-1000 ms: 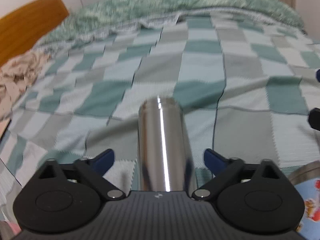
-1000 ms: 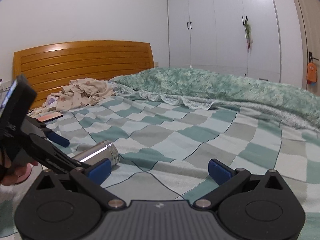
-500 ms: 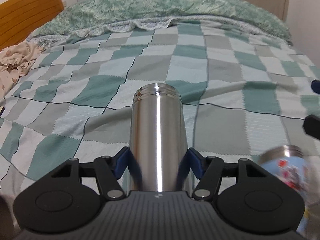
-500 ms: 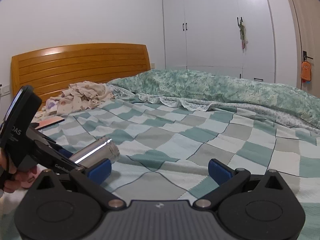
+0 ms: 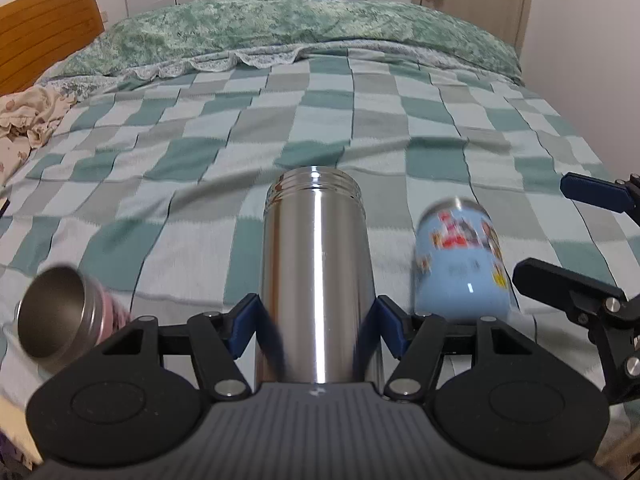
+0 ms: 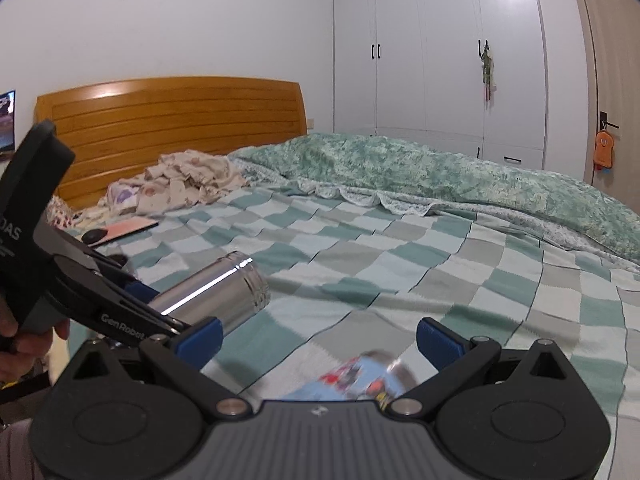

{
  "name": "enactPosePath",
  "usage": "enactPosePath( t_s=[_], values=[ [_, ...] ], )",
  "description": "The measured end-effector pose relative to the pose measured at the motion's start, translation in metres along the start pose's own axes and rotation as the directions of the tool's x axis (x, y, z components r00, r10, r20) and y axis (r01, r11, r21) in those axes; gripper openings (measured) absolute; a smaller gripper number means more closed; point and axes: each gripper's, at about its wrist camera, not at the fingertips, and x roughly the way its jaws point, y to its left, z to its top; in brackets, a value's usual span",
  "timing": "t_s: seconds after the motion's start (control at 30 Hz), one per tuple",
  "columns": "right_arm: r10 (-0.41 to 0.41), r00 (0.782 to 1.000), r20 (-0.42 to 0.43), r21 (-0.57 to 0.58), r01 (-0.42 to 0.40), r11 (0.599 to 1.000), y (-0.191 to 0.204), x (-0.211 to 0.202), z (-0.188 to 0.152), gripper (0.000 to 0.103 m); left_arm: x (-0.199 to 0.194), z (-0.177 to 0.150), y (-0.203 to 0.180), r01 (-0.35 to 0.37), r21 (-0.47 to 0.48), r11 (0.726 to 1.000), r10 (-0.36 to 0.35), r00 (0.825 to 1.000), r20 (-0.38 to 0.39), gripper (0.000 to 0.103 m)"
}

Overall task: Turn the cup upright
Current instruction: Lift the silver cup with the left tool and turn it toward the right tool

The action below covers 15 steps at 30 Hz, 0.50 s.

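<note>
My left gripper (image 5: 316, 326) is shut on a steel cup (image 5: 316, 272), its threaded mouth pointing away from me, held above the checked bedspread. The cup also shows in the right wrist view (image 6: 216, 296), tilted with its mouth up to the right, in the left gripper (image 6: 132, 304). My right gripper (image 6: 318, 338) is open and empty; a blurred light-blue printed cup (image 6: 360, 380) lies on its side just below and between its fingers. That blue cup shows in the left wrist view (image 5: 460, 260), right of the steel cup, with the right gripper (image 5: 576, 240) beside it.
A pink cup with a steel mouth (image 5: 64, 316) lies on its side at the left. The bed has a checked green blanket (image 5: 320, 128), a green duvet (image 6: 440, 172) at the far side, crumpled clothes (image 6: 180, 180) and a wooden headboard (image 6: 172, 120).
My left gripper closed on the steel cup and lifted it, tilting its mouth upward. The blue and pink cups came into view. My right gripper moved over the blue cup.
</note>
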Motion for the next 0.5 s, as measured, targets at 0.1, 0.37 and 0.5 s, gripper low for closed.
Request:
enactPosePath(
  t_s=[0.1,0.37,0.5],
  values=[
    [-0.014,1.000,-0.015,0.006,0.014,1.000,0.014,-0.013,-0.008,0.103,-0.006,-0.017,0.001,0.016,-0.001,1.000,-0.016,1.000,-0.016,0.064],
    [-0.059,0.996,-0.067,0.034,0.062,0.998,0.030,-0.037,-0.037,0.103,-0.001,-0.053,-0.008,0.041,0.019,0.999,-0.040,0.998,-0.052,0.064],
    [-0.085,0.992,-0.096,0.056,0.091,0.994,0.030,-0.044,-0.054,0.103,0.005,-0.064,-0.014,0.052,0.032,0.998,-0.050,0.996,-0.072,0.064]
  ],
)
